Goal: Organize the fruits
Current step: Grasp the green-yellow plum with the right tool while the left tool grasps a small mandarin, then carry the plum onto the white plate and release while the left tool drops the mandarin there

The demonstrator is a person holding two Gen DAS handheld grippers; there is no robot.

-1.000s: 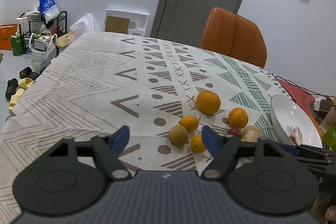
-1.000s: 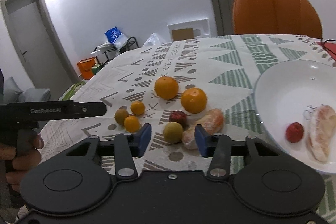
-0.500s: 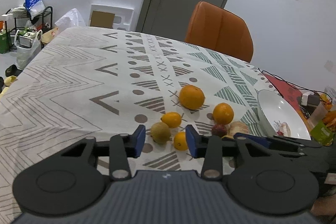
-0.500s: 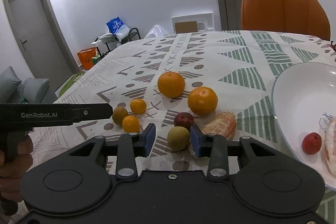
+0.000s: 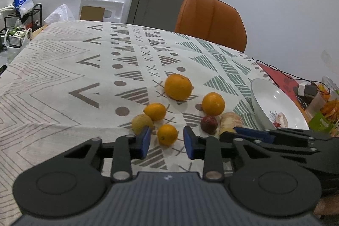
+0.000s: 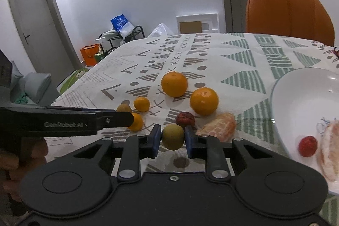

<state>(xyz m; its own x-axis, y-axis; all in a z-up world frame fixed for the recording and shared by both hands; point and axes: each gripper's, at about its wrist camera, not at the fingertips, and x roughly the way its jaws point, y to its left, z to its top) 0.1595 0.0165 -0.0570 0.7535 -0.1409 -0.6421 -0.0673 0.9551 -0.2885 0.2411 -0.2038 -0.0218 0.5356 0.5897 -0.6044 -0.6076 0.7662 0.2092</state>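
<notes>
Fruits lie on the patterned tablecloth (image 5: 63, 77). My left gripper (image 5: 167, 142) is open, with a small orange (image 5: 167, 134) (image 6: 136, 122) between its blue pads and a gap on each side. My right gripper (image 6: 172, 141) is shut on a yellow-green round fruit (image 6: 172, 137), both pads touching it. Behind are a large orange (image 5: 178, 87) (image 6: 174, 84), a second orange (image 5: 213, 104) (image 6: 203, 101), another small orange (image 5: 155, 111), a brownish-green fruit (image 5: 142, 123), a dark red fruit (image 6: 185, 119) and a peeled citrus (image 6: 218, 126). The white bowl (image 6: 296, 99) at the right holds a red fruit (image 6: 307, 146) and a peeled piece (image 6: 329, 156).
An orange chair (image 5: 209, 20) stands at the table's far side. A black cable (image 5: 281, 73) and small clutter (image 5: 317, 103) sit past the bowl on the right. A hand (image 6: 12, 160) holds the left gripper's handle at the left of the right wrist view.
My left gripper narrowed from wide open and came to frame the small orange. My right gripper moved forward and its pads closed onto the yellow-green fruit.
</notes>
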